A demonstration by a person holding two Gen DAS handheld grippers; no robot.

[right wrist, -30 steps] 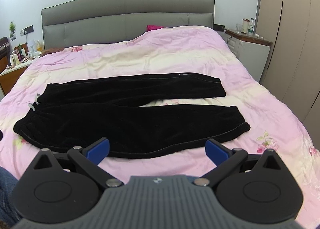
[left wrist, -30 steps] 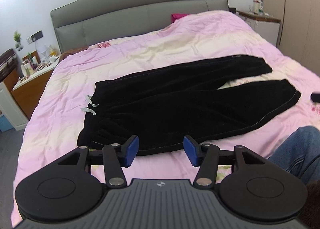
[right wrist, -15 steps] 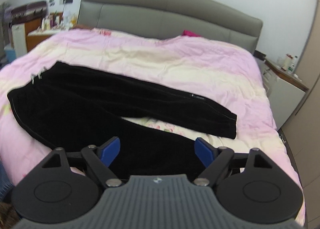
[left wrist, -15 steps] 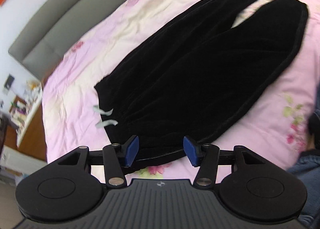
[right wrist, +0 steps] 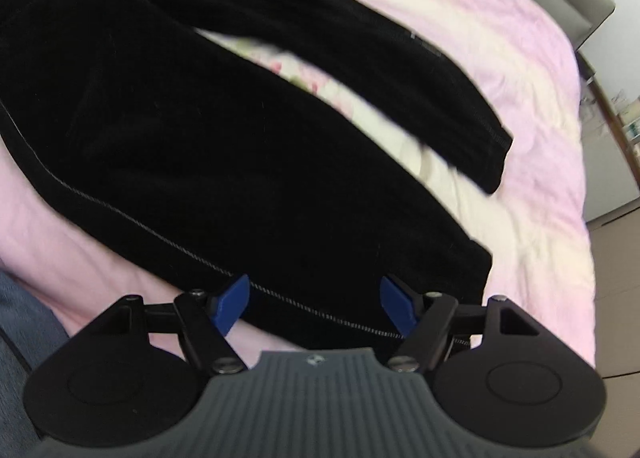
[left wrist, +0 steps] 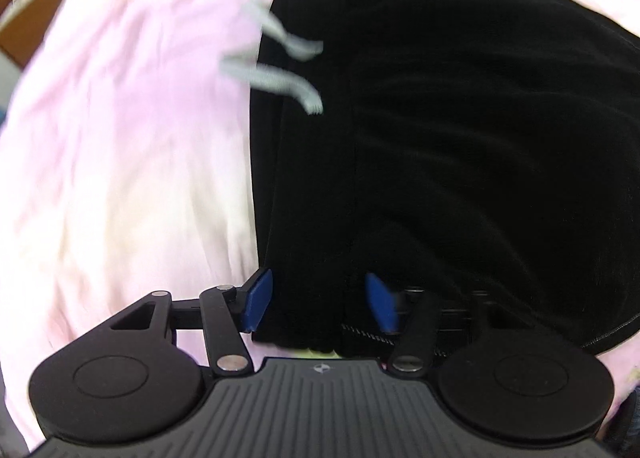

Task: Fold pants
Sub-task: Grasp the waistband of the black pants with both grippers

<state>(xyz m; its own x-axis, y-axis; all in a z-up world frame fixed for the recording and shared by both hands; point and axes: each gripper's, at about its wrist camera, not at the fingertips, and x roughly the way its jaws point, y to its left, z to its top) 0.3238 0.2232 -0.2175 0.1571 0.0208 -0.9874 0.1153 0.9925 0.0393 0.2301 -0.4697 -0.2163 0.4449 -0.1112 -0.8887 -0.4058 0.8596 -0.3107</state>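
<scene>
Pants (right wrist: 224,146) lie flat on the pink bedspread (right wrist: 536,130), legs apart. Left gripper (left wrist: 320,300) spread, blue pads straddling the waistband corner below the grey drawstrings (left wrist: 280,78). Right gripper (right wrist: 314,304) spread over the near leg's cuff edge.

Both wrist views close, angled down; share pants (left wrist: 460,138) (right wrist: 200,130).
</scene>
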